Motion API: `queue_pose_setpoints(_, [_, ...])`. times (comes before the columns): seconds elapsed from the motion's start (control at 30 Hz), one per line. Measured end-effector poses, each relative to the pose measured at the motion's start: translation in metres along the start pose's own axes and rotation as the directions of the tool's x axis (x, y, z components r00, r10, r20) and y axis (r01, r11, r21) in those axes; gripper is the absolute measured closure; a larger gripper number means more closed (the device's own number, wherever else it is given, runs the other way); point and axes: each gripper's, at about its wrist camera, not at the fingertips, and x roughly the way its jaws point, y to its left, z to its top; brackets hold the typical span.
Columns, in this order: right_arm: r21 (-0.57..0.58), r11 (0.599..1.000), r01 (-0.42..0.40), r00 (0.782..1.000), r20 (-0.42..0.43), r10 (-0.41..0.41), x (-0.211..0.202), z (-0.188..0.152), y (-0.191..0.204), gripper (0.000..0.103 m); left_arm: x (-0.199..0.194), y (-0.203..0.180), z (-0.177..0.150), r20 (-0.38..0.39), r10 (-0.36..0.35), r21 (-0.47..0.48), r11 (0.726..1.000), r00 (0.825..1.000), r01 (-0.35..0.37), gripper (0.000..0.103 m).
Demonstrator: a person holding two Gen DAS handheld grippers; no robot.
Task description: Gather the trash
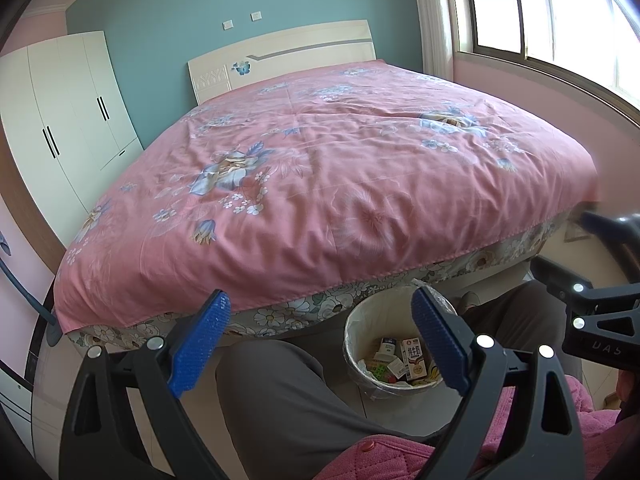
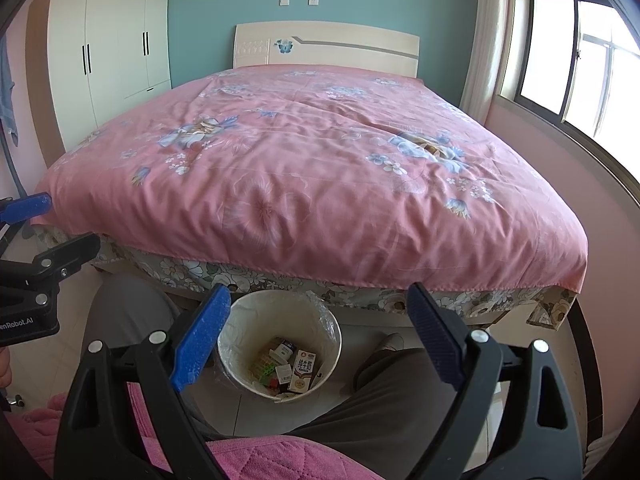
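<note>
A white trash bin (image 1: 354, 334) (image 2: 236, 328) lined with clear plastic stands on the floor at the foot of the bed, between a seated person's legs. Inside lie several pieces of trash: a milk carton (image 1: 413, 358) (image 2: 303, 370), small boxes and wrappers. My left gripper (image 1: 322, 340) hangs open above the person's left leg, with its right finger over the bin's rim. My right gripper (image 2: 320, 342) is open too, with nothing between its fingers; the bin shows in the gap. Each gripper appears at the edge of the other's view.
A bed with a pink flowered cover (image 1: 320, 168) (image 2: 320, 168) fills the middle. A white wardrobe (image 1: 68, 112) (image 2: 108, 48) stands at the left, a window (image 1: 560, 12) (image 2: 580, 60) at the right. The person's grey trouser legs (image 1: 280, 400) (image 2: 400, 400) and pink quilted jacket (image 2: 260, 460) are close below.
</note>
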Motion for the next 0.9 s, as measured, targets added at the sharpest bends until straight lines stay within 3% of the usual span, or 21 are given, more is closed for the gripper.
queue_pose_setpoints(0.9, [-0.001, 1.0, -0.002, 1.0, -0.007, 0.002, 0.0019, -0.0031, 0.0016, 0.015, 0.0018, -0.0031, -0.0041, -0.018, -0.014, -0.005, 1.0, 1.0, 0.014, 0.01])
